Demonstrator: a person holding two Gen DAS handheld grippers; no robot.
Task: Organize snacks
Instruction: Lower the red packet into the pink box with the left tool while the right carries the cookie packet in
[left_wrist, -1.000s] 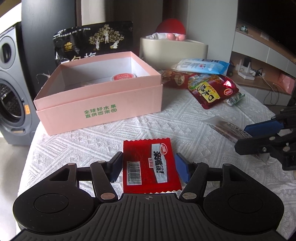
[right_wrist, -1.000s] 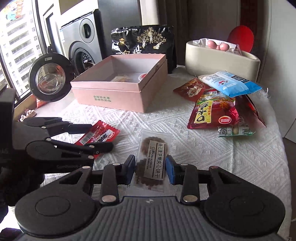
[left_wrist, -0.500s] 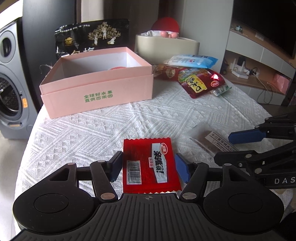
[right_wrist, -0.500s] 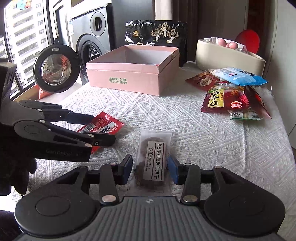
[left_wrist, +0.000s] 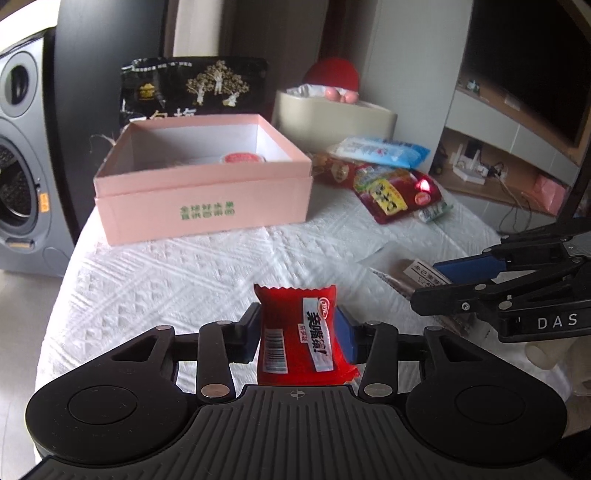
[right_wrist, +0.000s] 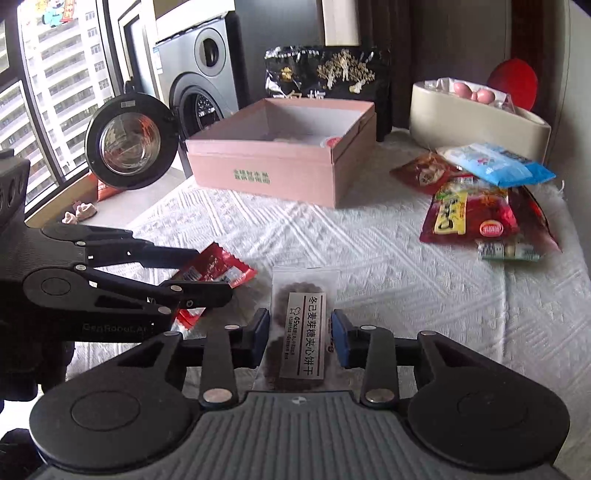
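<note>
Snacks wait on a white-clothed desk (left_wrist: 184, 280): the left tongs (left_wrist: 298, 334) pinch a red snack packet (left_wrist: 299, 332), lifted near the desk's front edge; the right tongs (right_wrist: 300, 338) clamp a clear biscuit packet (right_wrist: 301, 328) beside it. Behind stands an open pink box (left_wrist: 207, 206), with more snack bags (right_wrist: 476, 210) to its right.
</note>
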